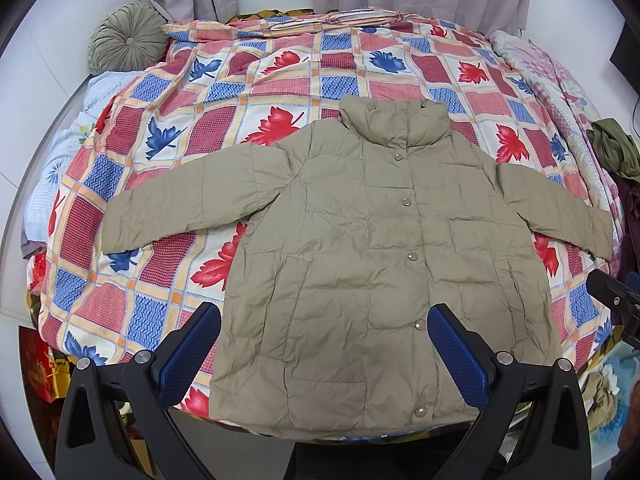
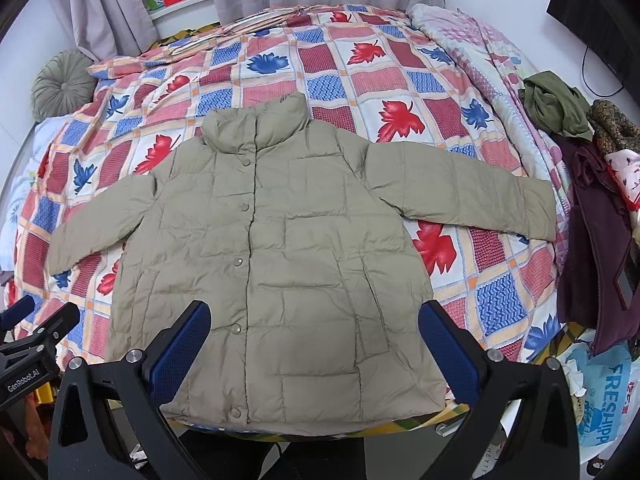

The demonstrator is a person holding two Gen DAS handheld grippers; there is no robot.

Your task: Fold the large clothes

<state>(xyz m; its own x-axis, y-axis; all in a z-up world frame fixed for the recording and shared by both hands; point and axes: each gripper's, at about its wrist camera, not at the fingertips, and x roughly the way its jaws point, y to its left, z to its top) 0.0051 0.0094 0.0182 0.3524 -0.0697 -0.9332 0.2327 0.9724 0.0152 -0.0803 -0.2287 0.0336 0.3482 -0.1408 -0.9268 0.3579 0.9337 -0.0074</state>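
A khaki quilted jacket (image 1: 360, 264) lies flat and face up on the bed, snaps closed, collar away from me, both sleeves spread out to the sides. It also shows in the right wrist view (image 2: 280, 264). My left gripper (image 1: 324, 344) is open and empty, held above the jacket's lower hem on its left half. My right gripper (image 2: 314, 344) is open and empty above the hem's right half. Neither touches the jacket. The right gripper's body shows at the left view's right edge (image 1: 616, 300).
The bed has a red, blue and white leaf-print quilt (image 1: 256, 92). A round green cushion (image 1: 128, 38) sits at the far left. A heap of clothes (image 2: 592, 184) lies on the bed's right side. Bags (image 2: 604, 396) stand on the floor at right. Curtains hang behind.
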